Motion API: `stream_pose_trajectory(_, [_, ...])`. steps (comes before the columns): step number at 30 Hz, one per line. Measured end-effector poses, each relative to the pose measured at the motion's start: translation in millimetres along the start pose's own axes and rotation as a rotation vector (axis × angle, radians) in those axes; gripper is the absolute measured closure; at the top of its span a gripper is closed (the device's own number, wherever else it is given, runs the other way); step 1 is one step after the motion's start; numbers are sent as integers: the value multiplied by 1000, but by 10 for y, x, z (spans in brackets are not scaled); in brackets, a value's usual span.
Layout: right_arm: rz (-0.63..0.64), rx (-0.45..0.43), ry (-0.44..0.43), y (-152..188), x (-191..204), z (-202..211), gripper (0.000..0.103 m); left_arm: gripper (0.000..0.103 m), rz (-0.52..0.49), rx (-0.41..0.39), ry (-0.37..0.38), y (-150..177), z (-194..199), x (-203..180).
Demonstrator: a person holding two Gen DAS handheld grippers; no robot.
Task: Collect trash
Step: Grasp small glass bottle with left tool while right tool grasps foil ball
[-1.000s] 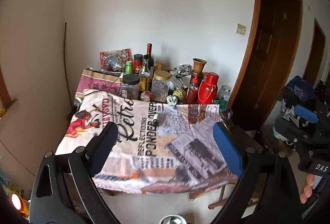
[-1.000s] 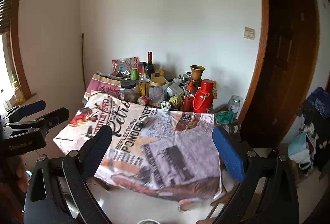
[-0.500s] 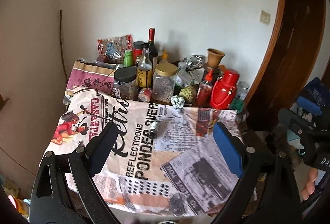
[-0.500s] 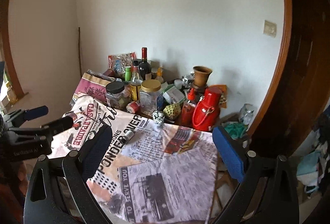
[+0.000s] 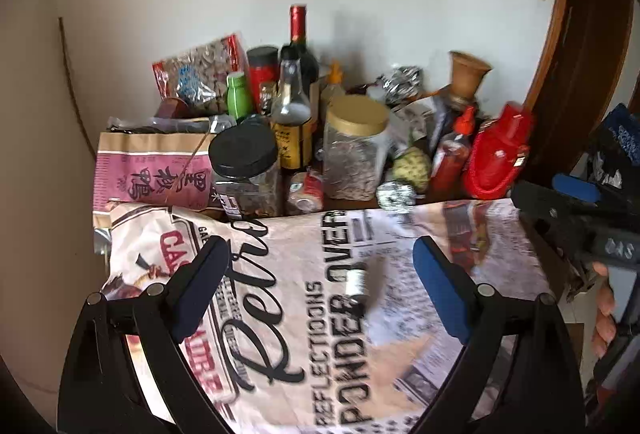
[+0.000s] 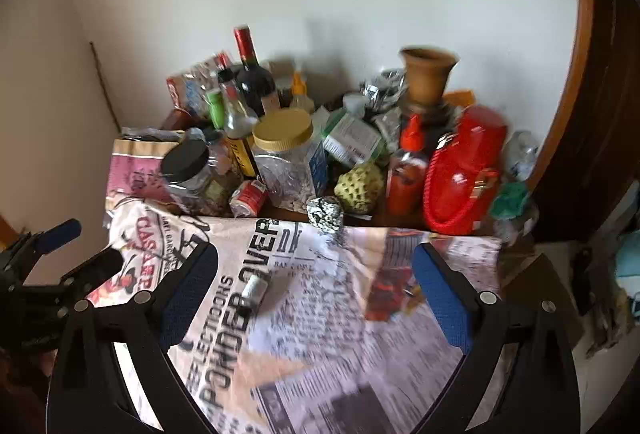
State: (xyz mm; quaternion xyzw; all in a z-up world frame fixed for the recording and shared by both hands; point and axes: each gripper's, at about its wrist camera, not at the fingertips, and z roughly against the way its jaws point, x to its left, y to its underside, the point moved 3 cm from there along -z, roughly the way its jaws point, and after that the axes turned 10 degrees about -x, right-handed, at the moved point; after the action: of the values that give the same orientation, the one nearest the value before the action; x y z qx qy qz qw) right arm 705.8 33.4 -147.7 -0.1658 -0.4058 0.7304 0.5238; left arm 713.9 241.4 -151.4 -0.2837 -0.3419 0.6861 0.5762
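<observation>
The near tablecloth (image 5: 304, 334) lies open to approach, carrying only a small vial (image 5: 355, 282). A foil ball (image 6: 325, 212) sits at the cloth's far edge. Behind, jars (image 5: 354, 150), bottles (image 5: 294, 122) and a red flask (image 5: 498, 154) stand packed against the wall, barring passage.

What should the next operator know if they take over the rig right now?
Left claw: open, empty, above the printed tablecloth.
Right claw: open, empty, over the same cloth.
Trash candidates: small bottle lying on the cloth between the claws; foil ball at the cloth's far edge; crushed can among the jars.
Done: nothing held in either claw.
Left: pick up each piece; no bin in view.
</observation>
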Motion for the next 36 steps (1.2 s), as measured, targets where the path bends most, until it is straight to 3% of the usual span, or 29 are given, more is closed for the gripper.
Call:
stream_pose_trajectory(8, [-94, 162, 13, 159, -216, -1474, 7, 10, 38, 131, 8, 289, -904, 208])
stream_pose_trajectory(11, [-159, 265, 1, 308, -309, -2031, 8, 16, 43, 179, 35, 429, -1155, 198])
stream_pose_trajectory(14, [-217, 314, 6, 428, -387, -2309, 14, 22, 41, 239, 67, 565, -1367, 135])
stream_pose_trajectory(18, [-210, 351, 31, 539, -400, -2456, 41, 30, 47, 295, 121, 685, -1511, 36])
stream_pose_trajectory(20, [-198, 339, 26, 560, -382, -2426, 50, 33, 49, 317, 143, 731, -1548, -9])
stream_pose_trajectory(23, [-161, 326, -4, 557, -323, -2300, 55, 39, 50, 356, 173, 820, -1619, -77])
stream_pose_trajectory(26, [-147, 300, -18, 540, -285, -2074, 56, 40, 42, 384, 172, 910, -1690, -160])
stream_pose_trajectory(34, [-152, 262, -50, 508, -433, -1108, 56, 59, 57, 454, 167, 1078, -1863, -422])
stream_pose_trajectory(36, [-132, 251, -62, 501, -500, -816, 56, 72, 51, 460, 163, 1082, -1902, -494])
